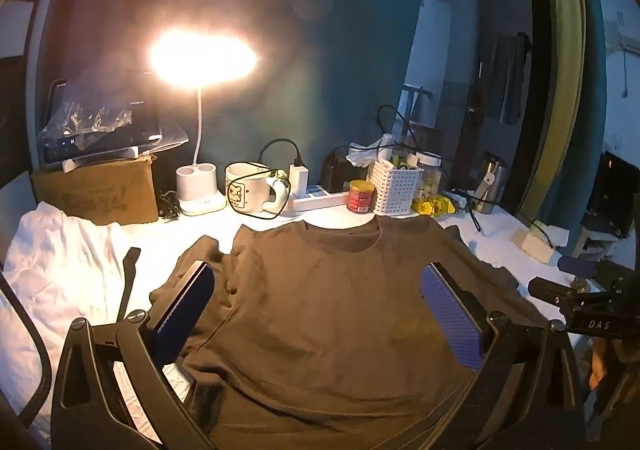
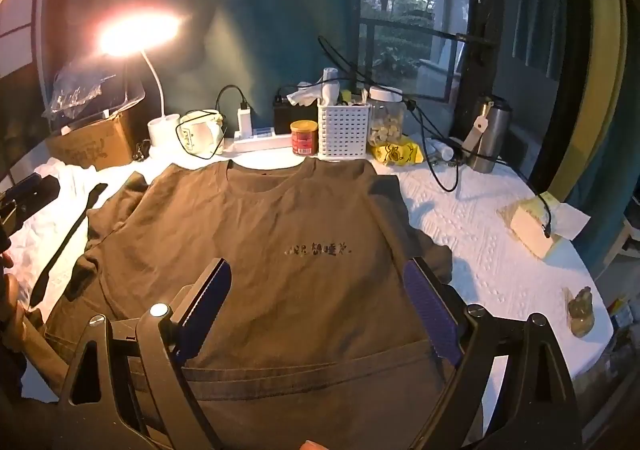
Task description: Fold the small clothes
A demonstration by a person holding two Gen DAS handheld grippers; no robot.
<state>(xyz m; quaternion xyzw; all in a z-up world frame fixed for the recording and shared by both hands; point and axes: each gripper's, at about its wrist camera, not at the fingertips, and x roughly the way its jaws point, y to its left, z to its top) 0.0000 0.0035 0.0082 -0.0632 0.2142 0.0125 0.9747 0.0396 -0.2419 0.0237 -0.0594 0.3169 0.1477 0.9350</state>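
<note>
Both tongs hover wide apart over a brown T-shirt

Left tongs (image 1: 318,290) and right tongs (image 2: 316,290) stand spread, nothing gripped, and the brown T-shirt (image 2: 256,250) lies flat, front up, on the white-covered counter (image 2: 480,258), collar towards the lit desk lamp (image 2: 138,31), mug (image 1: 248,187) and white basket (image 2: 342,129) at the back.

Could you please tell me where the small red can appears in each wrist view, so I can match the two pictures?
Left wrist view: the red can stands right of centre at the back of the table, just left of the white basket.
Right wrist view: the red can stands near the centre, above the shirt's collar, again just left of the white basket.
Shared landmark: the lit desk lamp, upper left in both.
</note>
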